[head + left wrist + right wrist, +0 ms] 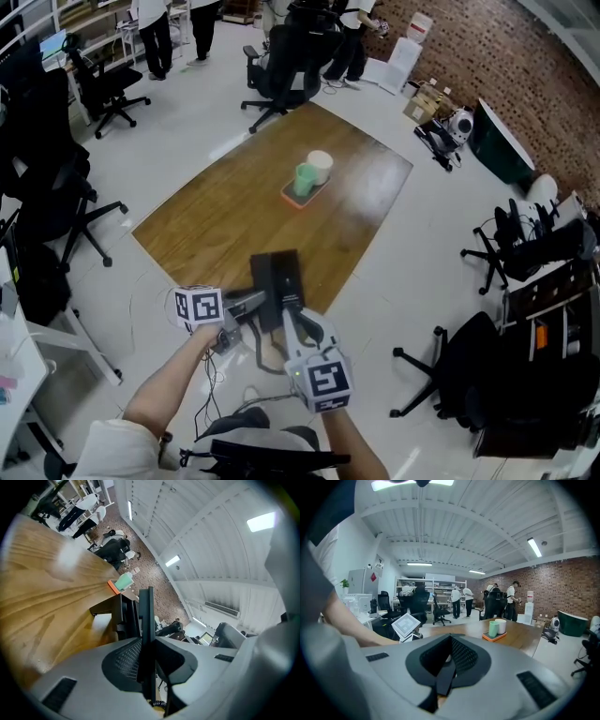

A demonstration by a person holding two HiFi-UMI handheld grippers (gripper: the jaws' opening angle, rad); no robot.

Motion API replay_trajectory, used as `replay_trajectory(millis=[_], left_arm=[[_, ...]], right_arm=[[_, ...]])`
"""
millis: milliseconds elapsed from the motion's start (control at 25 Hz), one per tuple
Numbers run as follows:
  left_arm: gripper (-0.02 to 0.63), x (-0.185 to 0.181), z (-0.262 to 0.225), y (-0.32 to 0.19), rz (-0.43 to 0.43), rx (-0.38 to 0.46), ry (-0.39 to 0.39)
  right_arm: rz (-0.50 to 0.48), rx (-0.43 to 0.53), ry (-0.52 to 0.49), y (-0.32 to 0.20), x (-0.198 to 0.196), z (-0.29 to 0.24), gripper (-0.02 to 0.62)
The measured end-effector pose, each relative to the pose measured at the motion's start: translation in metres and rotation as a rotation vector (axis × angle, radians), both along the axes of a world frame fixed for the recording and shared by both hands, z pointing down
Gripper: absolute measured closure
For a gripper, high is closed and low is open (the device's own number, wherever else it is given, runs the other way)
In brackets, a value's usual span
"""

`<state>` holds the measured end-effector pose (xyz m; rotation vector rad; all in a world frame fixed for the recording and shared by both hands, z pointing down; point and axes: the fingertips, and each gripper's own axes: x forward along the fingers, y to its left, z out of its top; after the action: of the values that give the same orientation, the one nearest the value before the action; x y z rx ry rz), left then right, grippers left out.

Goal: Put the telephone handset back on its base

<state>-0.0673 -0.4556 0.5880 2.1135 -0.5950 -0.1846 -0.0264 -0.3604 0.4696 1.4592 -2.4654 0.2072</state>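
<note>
Nearest you, your right gripper (295, 315) sits with jaws together and empty, while your left gripper (257, 302) is clamped on the black handset (281, 298), right at its base (274, 265) on the wooden table's (216, 220) near edge.

A black base (278, 272) is seen lying flat near the tabletop's near corner. A narrow black handset (271, 317) is held level at its near end; contact cannot be judged.

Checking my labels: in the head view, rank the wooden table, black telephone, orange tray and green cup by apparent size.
Largest: wooden table
Then black telephone
Last, orange tray and green cup: about alike, unranked
</note>
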Motion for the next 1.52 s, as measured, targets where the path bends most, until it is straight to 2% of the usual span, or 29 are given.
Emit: replay_trajectory(millis=[400, 720, 1000, 1240, 1520], left_arm=[[0.534, 0.006, 0.011, -0.009, 0.036, -0.074, 0.096], [0.534, 0.003, 0.02, -0.016, 0.058, -0.122, 0.145], [0.534, 0.003, 0.021, -0.017, 0.074, -0.127, 0.17], [0.532, 0.005, 0.021, -0.015, 0.081, -0.131, 0.159], [0.511, 0.001, 0.026, -0.015, 0.079, -0.139, 0.099]], right_arm=[[0.012, -0.015, 0.004, -0.001, 0.004, 0.004, 0.592], [0.019, -0.031, 0.01, 0.0, 0.006, 0.008, 0.592], [0.01, -0.033, 0.004, -0.002, 0.002, 0.009, 0.592], [-0.007, -0.031, 0.002, -0.001, -0.002, 0.009, 0.592], [-0.008, -0.034, -0.003, 0.002, -0.002, 0.009, 0.592]])
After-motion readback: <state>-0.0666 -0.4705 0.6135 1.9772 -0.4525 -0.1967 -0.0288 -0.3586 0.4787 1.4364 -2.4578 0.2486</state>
